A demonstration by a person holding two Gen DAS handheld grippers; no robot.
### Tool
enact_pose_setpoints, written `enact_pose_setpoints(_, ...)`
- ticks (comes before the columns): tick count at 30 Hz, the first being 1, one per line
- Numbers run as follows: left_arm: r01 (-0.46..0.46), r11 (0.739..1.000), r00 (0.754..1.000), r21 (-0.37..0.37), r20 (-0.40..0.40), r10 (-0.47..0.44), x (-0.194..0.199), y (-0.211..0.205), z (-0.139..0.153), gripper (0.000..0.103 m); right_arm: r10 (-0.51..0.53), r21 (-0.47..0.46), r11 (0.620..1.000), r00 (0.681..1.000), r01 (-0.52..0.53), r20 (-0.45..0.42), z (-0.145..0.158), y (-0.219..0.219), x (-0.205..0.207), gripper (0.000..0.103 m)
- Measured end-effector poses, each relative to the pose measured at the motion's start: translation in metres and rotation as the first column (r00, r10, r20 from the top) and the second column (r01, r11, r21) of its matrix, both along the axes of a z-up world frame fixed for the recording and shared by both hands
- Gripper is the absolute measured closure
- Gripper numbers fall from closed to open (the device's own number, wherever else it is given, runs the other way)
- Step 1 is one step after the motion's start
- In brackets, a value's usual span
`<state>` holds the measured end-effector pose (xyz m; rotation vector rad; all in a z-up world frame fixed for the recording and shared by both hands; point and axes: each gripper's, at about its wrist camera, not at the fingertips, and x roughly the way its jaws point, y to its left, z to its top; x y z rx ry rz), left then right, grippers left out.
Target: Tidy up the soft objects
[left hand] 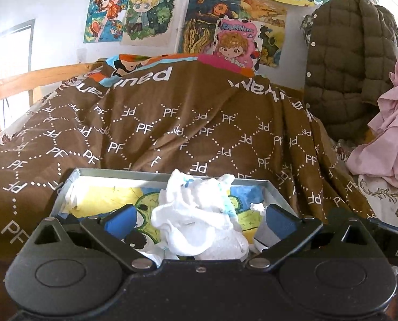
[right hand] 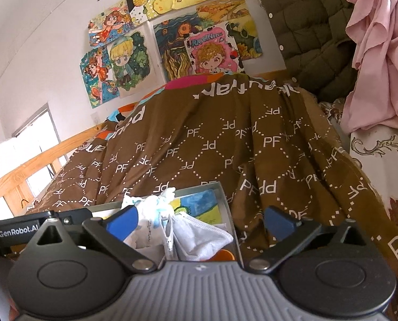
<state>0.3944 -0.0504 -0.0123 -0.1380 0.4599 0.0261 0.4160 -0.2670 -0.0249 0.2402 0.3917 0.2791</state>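
I see both jaws spread wide: left hand-held gripper (left hand: 199, 218) and right hand-held gripper (right hand: 201, 220) released, white socks (left hand: 196, 214), possibly underwear too, heaped in the tin box (left hand: 118, 174) on the bed.

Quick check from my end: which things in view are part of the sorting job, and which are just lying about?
Job: white socks bundled in the shallow grey box; left gripper and right gripper, both open.

Lying about: brown blanket, pink garment, quilted olive jacket, wall drawings.
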Motion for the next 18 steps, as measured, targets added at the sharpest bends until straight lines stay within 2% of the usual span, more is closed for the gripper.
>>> enact_pose_setpoints(18, -0.062, 0.998, 0.998, 0.031, 0.026, 0.061, -0.018, 0.000, 0.011, 0.001, -0.059, 0.022, 0.998, 0.998, 0.059, 0.014, 0.009, -0.008, -0.011, 0.000)
